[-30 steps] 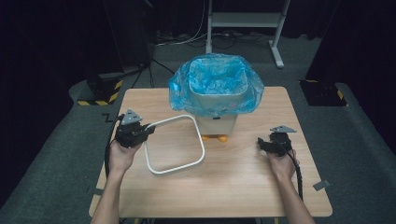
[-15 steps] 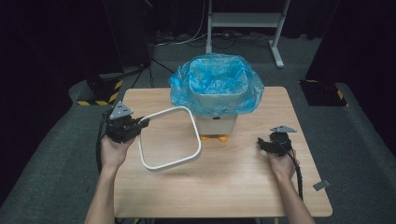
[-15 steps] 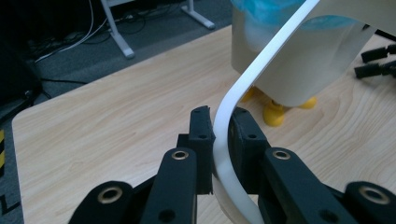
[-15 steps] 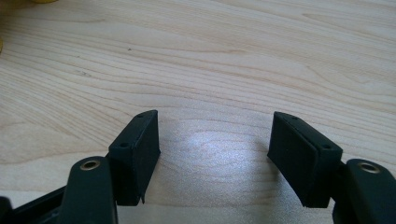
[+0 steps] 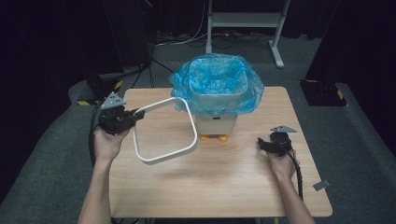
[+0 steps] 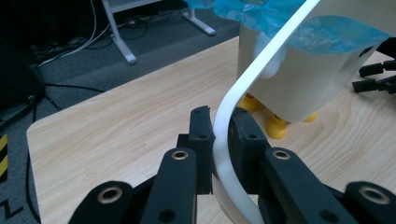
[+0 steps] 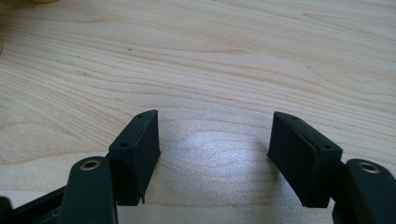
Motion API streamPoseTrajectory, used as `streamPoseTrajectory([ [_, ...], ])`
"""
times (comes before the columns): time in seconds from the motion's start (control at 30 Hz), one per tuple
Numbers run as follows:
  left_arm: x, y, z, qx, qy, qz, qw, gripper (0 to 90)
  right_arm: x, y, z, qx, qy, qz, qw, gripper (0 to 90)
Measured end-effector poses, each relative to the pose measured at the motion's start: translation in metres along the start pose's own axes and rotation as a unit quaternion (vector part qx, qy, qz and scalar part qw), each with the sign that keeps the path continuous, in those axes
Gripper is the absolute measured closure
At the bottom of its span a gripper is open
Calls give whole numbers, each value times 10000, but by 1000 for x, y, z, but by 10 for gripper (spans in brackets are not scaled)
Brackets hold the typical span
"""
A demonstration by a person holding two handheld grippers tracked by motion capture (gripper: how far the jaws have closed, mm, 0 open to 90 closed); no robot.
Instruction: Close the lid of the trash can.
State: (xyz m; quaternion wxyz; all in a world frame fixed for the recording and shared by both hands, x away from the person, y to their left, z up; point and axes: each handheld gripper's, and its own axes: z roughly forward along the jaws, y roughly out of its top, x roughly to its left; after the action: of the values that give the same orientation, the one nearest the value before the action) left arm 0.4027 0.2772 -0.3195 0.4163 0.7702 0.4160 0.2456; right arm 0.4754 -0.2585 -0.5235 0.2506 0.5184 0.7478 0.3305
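on the table, high view: the left gripper [image 5: 122,119] pinches one corner of the white ring [image 5: 163,130] and has lifted it higher than a moment ago. the ring now tilts up, its far corner close to the bin [image 5: 217,109] with the blue bag [image 5: 217,84].
what that means: the ring looks on its way to go over the bin top and hold the bag down.
right side, high view: the right gripper [image 5: 273,143] rests near the table [image 5: 210,186] edge and has not moved.
left gripper view: the jaws squeeze the white ring between them. the bin's yellow feet [image 6: 275,126] sit close behind, and the other gripper's tips poke in at the far right.
right gripper view: the jaws stand wide apart with nothing between them, just bare wood below.
what one view adds: the tight pinch on the ring is clear up close; from above it is too small to tell.
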Motion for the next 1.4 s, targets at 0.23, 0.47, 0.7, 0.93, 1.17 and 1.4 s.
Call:
streamPoseTrajectory([
  [0.23,2,18,-4,-42,-18,55,10000,803,0,0,0,-1,2,-1,10000,337],
  [0.47,3,29,-11,-55,27,143,9999,803,0,0,0,-2,2,-3,10000,339],
  [0.7,1,33,-21,-103,-14,171,9998,803,0,0,0,-4,5,-13,10000,340],
  [0.93,1,38,-25,-124,18,206,9997,803,0,0,0,-4,6,-16,10000,341],
  [1.17,3,45,-30,-189,3,179,9997,803,0,0,0,-4,8,-15,10000,342],
  [1.4,4,58,-32,-262,-22,235,9994,803,0,0,0,-7,5,-15,10000,342],
])
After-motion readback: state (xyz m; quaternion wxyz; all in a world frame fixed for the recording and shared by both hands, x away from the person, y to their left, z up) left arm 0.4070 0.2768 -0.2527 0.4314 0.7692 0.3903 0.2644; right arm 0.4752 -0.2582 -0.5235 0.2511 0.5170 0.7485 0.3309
